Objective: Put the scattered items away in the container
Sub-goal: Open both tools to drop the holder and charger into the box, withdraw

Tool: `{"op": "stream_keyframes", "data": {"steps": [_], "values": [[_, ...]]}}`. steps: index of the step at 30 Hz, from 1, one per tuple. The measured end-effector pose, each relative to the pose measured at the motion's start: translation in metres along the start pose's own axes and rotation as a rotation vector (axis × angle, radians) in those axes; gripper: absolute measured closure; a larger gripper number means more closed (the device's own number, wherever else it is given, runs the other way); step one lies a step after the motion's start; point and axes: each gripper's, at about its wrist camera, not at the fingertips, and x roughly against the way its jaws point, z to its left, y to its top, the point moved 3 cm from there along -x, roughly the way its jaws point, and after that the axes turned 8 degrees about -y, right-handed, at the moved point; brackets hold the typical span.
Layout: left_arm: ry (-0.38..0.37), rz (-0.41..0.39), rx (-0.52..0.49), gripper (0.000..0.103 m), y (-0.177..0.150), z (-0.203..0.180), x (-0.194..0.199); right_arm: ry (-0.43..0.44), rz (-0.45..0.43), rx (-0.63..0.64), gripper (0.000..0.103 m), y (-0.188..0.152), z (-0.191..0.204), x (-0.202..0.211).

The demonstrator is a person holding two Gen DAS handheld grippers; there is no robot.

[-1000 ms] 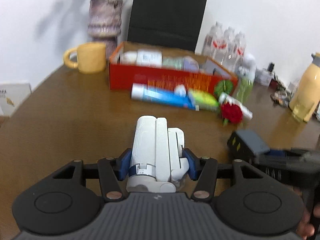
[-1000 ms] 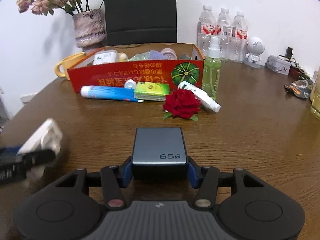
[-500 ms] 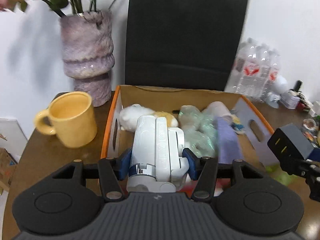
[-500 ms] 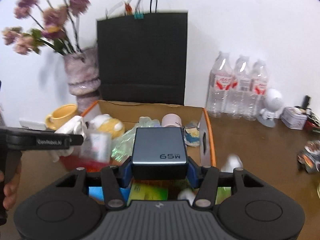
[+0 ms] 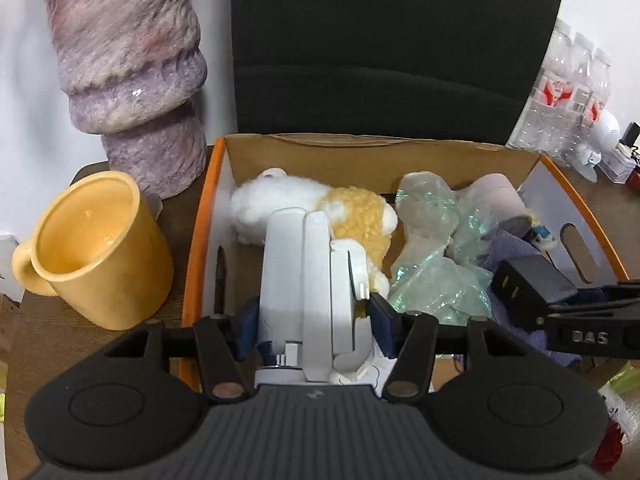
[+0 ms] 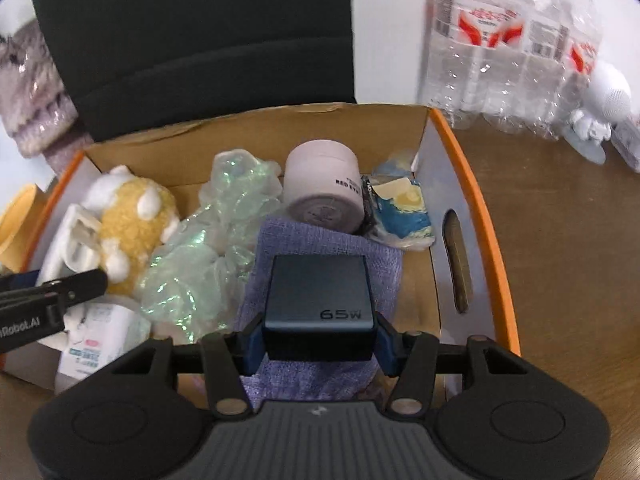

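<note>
The left gripper (image 5: 312,312) is held over the left end of the cardboard box (image 5: 360,152), and a white folded device (image 5: 308,280) is seen between its blue pads. Its jaws have just been opening slightly; a narrow gap shows at the right pad, so whether the device is clamped cannot be told for sure. The right gripper (image 6: 318,340) is held over the right half of the same box, its jaws partly open and pressed on both sides of a dark grey charger (image 6: 318,300) marked 65W. Beneath the charger a purple cloth (image 6: 320,240) is seen inside the box, with a plush toy (image 5: 332,208), crinkled green film (image 5: 436,272) and a pale jar (image 6: 322,184) beside it. The box stands on the brown surface (image 6: 560,240), toward its far edge, just beside a yellow mug (image 5: 96,248) and a purple vase (image 5: 128,60). Water bottles (image 6: 512,40) are grouped near the far right corner.
</note>
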Motion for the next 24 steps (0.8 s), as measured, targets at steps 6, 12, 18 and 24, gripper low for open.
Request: {"op": "stream_keyframes", "data": {"steps": [6,12,18,24], "values": [[-0.056,0.142,-0.003,0.0,0.003,-0.009,0.009,-0.024,0.014,0.084,0.046,-0.008,0.007,0.018],[-0.034,0.143,-0.004,0.0,0.006,-0.015,0.033,0.003,0.052,0.065,0.035,-0.005,0.0,0.05],[-0.052,0.104,0.016,0.0,0.006,-0.019,0.079,0.043,0.096,0.083,0.028,-0.012,0.0,0.08],[-0.032,0.086,0.02,0.0,-0.002,-0.027,0.116,0.081,0.116,0.084,0.028,-0.018,-0.007,0.099]]}}
